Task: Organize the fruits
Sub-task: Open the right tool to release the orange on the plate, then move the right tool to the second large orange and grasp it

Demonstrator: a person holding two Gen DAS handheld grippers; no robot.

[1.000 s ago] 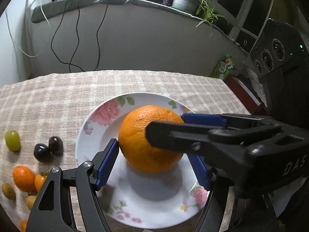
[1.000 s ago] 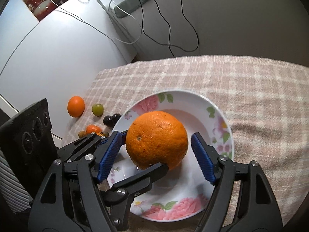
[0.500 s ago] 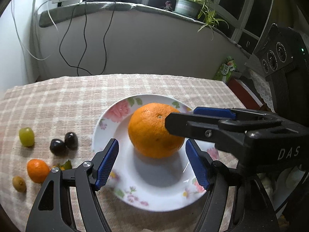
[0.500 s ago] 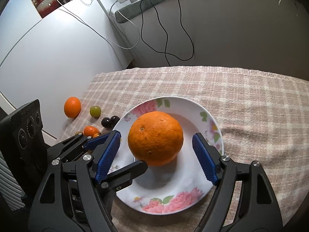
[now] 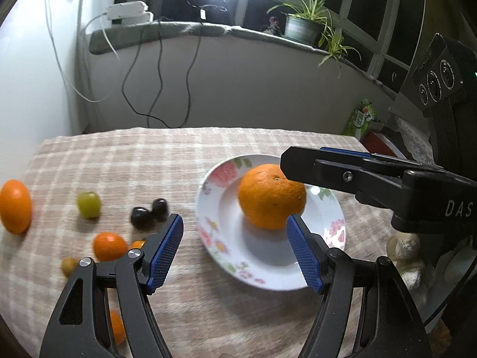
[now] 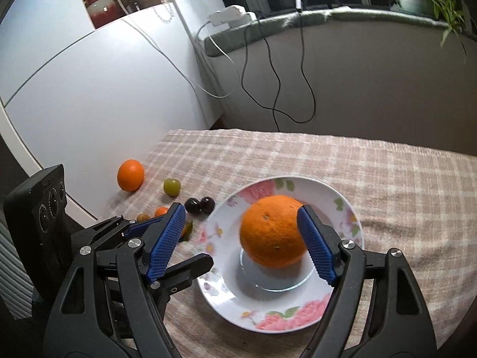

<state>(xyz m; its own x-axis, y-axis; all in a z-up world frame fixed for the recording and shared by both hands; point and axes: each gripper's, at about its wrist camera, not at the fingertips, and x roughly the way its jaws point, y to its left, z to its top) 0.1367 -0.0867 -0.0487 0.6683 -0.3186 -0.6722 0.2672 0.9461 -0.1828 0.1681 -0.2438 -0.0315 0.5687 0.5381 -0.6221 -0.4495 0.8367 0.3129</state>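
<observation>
Both tools pulled back, spread wide; orange (image 6: 272, 234) rests on plate (image 6: 301, 317).

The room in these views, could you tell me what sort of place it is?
Probably a home dining corner: a checked tablecloth, a floral plate holding an orange, and a potted plant on the windowsill.

1. The left gripper (image 5: 234, 247) has black plastic arms with triangular cut-outs and two fingers faced with blue, finely ribbed pads (image 5: 163, 253).
2. Silver round screws sit at its finger joints.
3. The right gripper (image 6: 243, 241) has the same build: black frame, blue textured pads (image 6: 317, 246), silver screws near the joints.
4. Seen from the left wrist view, the right gripper's black body carries white letters "DAS" and a small screw on its finger.
5. A black camera block with three round lenses sits on each gripper.
</observation>
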